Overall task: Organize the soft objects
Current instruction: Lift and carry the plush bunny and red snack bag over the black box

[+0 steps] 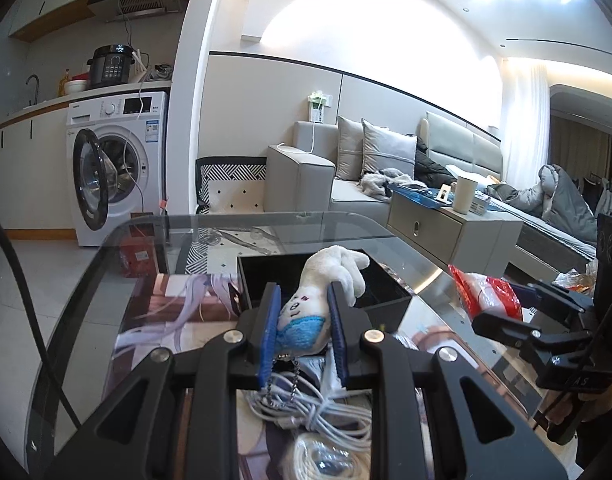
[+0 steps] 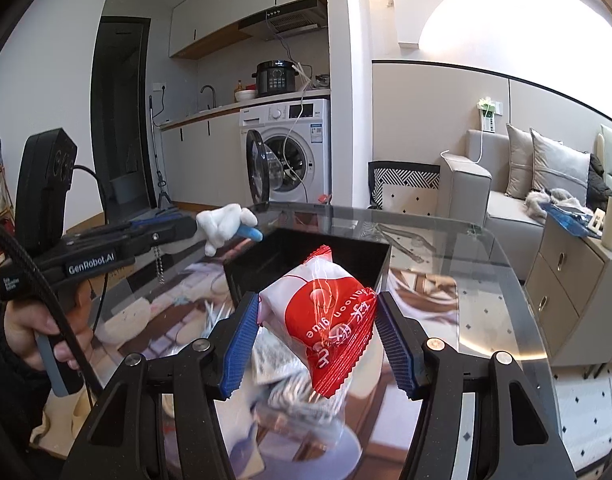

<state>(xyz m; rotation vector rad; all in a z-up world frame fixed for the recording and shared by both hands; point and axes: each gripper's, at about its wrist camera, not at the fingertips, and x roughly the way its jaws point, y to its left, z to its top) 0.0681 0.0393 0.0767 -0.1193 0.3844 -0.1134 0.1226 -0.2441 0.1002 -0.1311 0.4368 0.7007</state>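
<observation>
Both sets of jaws hold something. Left gripper (image 1: 304, 320) is clamped tight on a white plush (image 1: 326, 280), its blue pads pressing the doll's blue-knit body; right gripper (image 2: 314, 332) stands part-way open around a red-and-white packet (image 2: 326, 316), both pads against its crinkled sides.

Only the left wrist view shows the plush's stitched face and a ball chain (image 1: 284, 384) hanging under it, above a tangle of white cable (image 1: 306, 412) on the glass table (image 1: 106, 280). It catches the right gripper from the side at the frame's right edge, the packet (image 1: 486, 292) partly behind it.

Only the right wrist view shows the packet's print, "balloon glue" among red characters, and its clear plastic tail trailing down. There the left gripper (image 2: 186, 228) comes in from the left, plush (image 2: 222, 226) sticking out past its tips, a hand (image 2: 38, 332) on the handle.

A black box (image 2: 306, 252) sits on the table beyond both grippers; both loads are held in the air near its front edge. Its inside is dark and hard to read. Reflections in the glass blur what lies beneath.
</observation>
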